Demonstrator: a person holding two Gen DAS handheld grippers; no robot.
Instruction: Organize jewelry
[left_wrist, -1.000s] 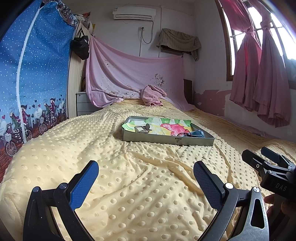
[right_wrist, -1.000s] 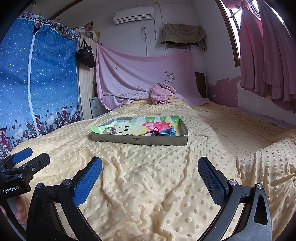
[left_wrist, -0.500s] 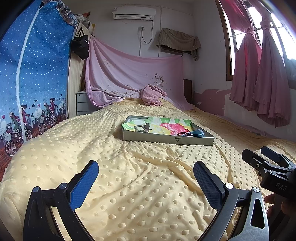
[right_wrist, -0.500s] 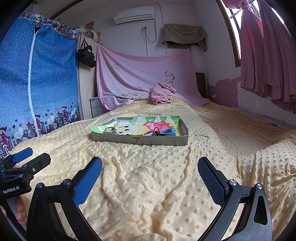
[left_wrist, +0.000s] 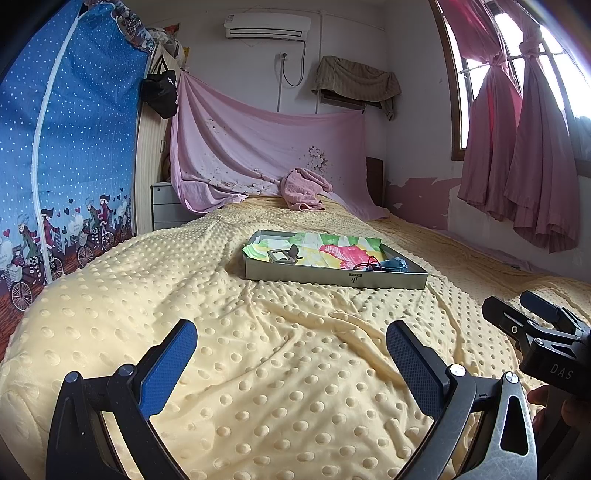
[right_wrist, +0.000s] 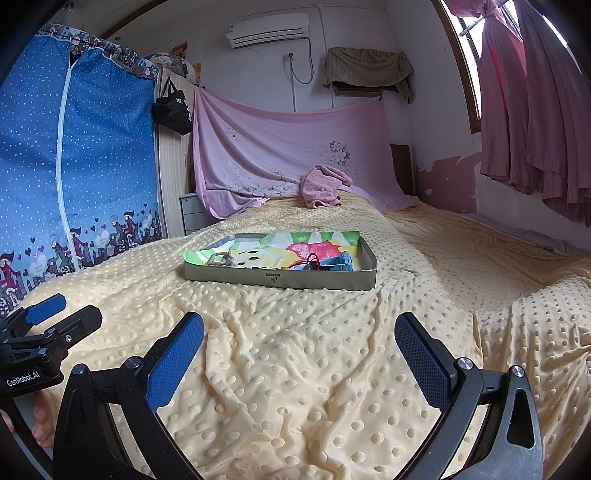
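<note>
A shallow grey metal tray (left_wrist: 334, 277) (right_wrist: 280, 278) lies on the yellow dotted blanket, lined with bright printed paper. Inside it sit a silvery rectangular buckle-like piece (left_wrist: 282, 256) (right_wrist: 218, 259) at the left, a dark red cord loop (left_wrist: 367, 264) (right_wrist: 312, 258) and a blue item (left_wrist: 395, 264) (right_wrist: 341, 261) at the right. My left gripper (left_wrist: 291, 345) is open, hovering over the blanket well short of the tray, nothing between its blue pads. My right gripper (right_wrist: 299, 339) is open too, equally far back. Each gripper shows at the other view's edge (left_wrist: 532, 325) (right_wrist: 44, 321).
The yellow blanket (left_wrist: 258, 332) covers the whole bed, with folds in front of the tray. A pink towel (left_wrist: 304, 190) lies at the head of the bed under a draped pink sheet. A blue fabric wardrobe (left_wrist: 66, 147) stands left; pink curtains (left_wrist: 517, 147) hang right.
</note>
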